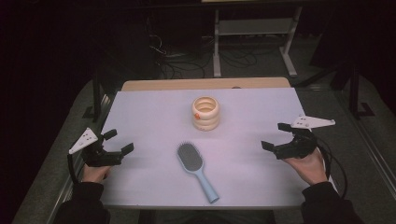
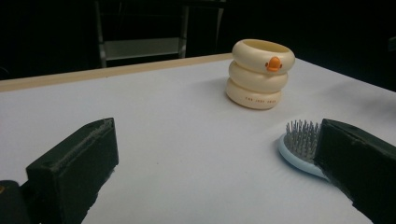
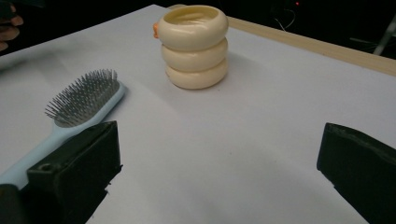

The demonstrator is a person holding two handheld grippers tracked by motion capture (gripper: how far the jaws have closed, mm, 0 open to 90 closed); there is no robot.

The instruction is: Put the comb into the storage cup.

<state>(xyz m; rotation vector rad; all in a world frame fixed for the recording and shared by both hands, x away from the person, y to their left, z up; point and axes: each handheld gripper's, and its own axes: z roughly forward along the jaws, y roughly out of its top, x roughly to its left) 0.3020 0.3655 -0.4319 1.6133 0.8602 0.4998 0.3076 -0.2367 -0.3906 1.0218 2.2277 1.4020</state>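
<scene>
Holding both claws low over the tabletop (image 1: 154, 107), we judge that we are at the very start of the work — nothing is gripped yet and nothing touched. Our left claw (image 1: 117, 141) sits near the left edge with its jaws spread wide and empty; our right claw (image 1: 276, 136) sits near the right edge, likewise gaping with nothing between the jaws. The hairbrush (image 1: 196, 170) lies between them, toward the near edge, bristles up, its oval head pointing to the far side and its handle slanting toward the near right corner. It is pale blue with a dark bristle pad of fine upright pins, and in the right gripper view its handle runs down beside one jaw. Behind it, nearer the far edge and well apart from it, stands a cream holder (image 1: 205, 113) of three stacked rings with a small orange beak — open at the top, upright. The next move, we think, calls for closing one claw across the slim handle, low and square, since the brush lies flat.
</scene>
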